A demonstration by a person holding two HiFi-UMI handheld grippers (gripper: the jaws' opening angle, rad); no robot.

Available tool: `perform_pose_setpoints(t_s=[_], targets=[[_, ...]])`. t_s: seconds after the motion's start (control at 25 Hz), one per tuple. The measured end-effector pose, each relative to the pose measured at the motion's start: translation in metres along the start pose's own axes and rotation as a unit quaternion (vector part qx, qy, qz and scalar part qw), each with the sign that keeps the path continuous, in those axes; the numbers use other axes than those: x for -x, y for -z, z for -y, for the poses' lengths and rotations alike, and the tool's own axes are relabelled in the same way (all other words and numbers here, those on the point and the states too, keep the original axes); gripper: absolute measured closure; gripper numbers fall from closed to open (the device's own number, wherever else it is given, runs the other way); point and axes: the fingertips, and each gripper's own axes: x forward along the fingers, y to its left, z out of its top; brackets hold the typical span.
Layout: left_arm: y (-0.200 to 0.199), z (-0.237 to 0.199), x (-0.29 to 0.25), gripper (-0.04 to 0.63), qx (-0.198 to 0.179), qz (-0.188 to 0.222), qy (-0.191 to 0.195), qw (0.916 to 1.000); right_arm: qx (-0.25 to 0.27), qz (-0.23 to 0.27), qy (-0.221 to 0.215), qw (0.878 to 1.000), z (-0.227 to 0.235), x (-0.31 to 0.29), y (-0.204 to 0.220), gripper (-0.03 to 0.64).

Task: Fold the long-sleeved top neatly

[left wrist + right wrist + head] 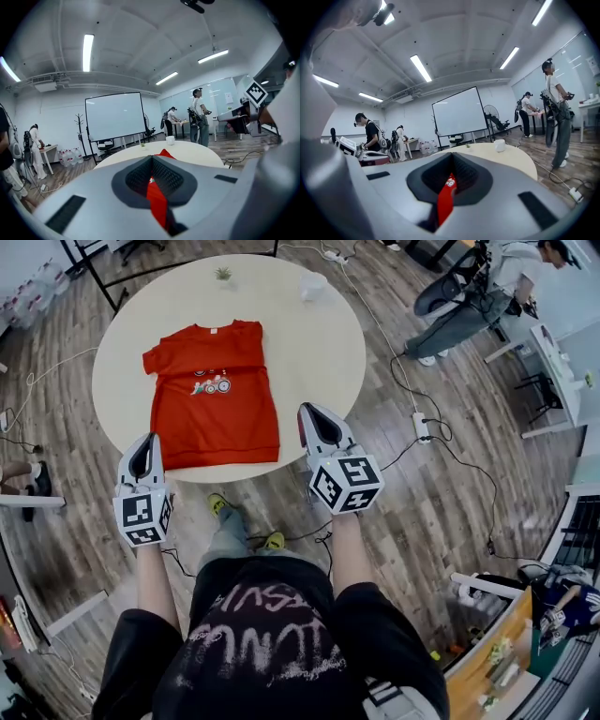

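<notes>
Top: a red top point(214, 395) lies flat and face up on the table, print showing, collar toward the far side, hem close to the near rim.
Table: a round, pale table point(309, 343); the top covers its near-left part.
Left gripper: the left gripper point(146, 442) is clenched with nothing in it. It hangs at the near rim, just beside the hem's left corner and apart from the cloth.
Right gripper: the right gripper point(312, 413) is clenched and also empty. It hangs over the near rim, just beside the top's right edge, not touching it.
Gripper views: in each, the jaws meet on a thin slit, and a red strip of the top lying ahead shows through it.
Other things on the table: a white cup point(313, 285) and a small plant point(223, 275) stand at the far side, well apart from the top.
Floor: wood planks, with a power strip point(421, 427) and cables to the right of the table.
</notes>
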Motion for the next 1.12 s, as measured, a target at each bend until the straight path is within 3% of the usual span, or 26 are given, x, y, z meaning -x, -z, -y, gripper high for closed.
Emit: perform_pose_setpoints(t_s=[0.32,0.6,0.92,1.12], targets=[[-0.009,0.03,0.052,0.583,-0.007,0.008,-0.004,0.9999,-0.011,0.014,0.002,1.0,-0.01,0.058,0.0,0.612],[-0.01,0.028,0.074,0.583,-0.028,0.008,0.007,0.9996,-0.012,0.007,0.007,1.0,-0.034,0.076,0.013,0.612],[0.016,0.006,0.084,0.583,-0.032,-0.006,0.044,0.9985,-0.001,-0.011,0.033,0.999,-0.07,0.076,0.028,0.612],[0.029,-0.009,0.084,0.583,-0.058,-0.012,0.075,0.9954,0.023,-0.024,0.057,0.998,-0.089,0.071,0.039,0.612]])
